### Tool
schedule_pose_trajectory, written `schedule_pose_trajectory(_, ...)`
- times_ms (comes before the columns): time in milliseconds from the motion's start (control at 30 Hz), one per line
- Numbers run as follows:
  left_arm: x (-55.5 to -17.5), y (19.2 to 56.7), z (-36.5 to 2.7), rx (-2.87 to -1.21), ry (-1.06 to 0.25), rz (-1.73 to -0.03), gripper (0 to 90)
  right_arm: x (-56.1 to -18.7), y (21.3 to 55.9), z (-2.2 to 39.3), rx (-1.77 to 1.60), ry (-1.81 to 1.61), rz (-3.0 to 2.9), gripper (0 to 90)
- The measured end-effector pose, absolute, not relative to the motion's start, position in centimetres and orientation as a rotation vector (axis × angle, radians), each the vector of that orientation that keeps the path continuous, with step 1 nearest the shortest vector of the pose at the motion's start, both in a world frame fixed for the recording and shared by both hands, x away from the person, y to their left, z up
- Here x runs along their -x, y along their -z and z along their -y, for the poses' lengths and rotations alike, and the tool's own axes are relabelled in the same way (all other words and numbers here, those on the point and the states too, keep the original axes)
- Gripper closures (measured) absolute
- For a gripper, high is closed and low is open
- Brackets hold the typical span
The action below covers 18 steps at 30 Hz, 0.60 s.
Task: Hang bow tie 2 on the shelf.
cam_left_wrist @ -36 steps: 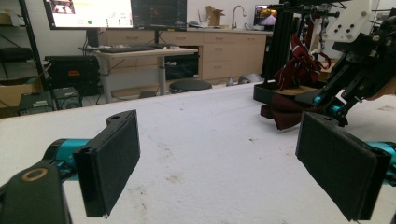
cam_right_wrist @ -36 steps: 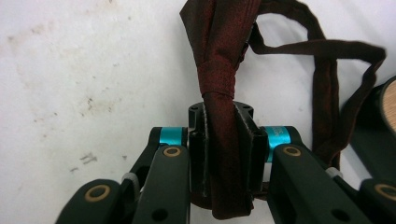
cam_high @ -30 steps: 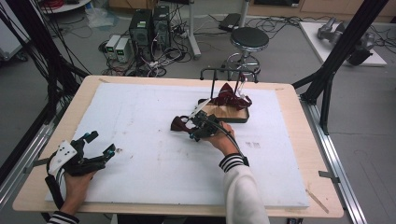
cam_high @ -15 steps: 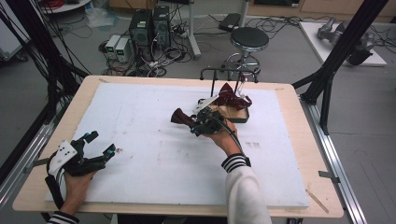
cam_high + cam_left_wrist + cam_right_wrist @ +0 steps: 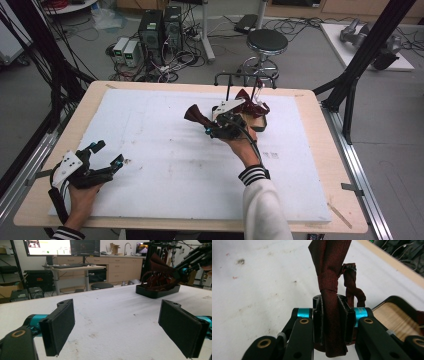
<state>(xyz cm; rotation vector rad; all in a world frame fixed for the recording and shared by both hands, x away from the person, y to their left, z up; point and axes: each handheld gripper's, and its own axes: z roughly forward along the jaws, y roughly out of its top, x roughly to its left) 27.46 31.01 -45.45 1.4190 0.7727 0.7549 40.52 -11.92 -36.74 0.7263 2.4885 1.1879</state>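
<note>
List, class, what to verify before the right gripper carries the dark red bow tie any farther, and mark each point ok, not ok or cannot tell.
1. Right gripper shut on the dark red bow tie: ok.
2. Bow tie clear of the white mat: ok.
3. Strap hanging free of the black tray: cannot tell.
4. Left gripper open, holding nothing: ok.
5. Left gripper away from the tray: ok.

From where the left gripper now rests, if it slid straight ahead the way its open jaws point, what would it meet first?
Bare white table cover lies ahead of the left gripper; the first object is probably the black tray of dark red cloth, slightly right of centre.
</note>
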Motion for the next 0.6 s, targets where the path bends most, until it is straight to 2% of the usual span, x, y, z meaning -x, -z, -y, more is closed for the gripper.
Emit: schedule_pose_trajectory(600, -27.4, 45.4, -31.0, -1.424, -0.758, -0.772, 14.2, -39.4, 34.2, 14.4, -0.786, -1.290, -2.242, 77.1)
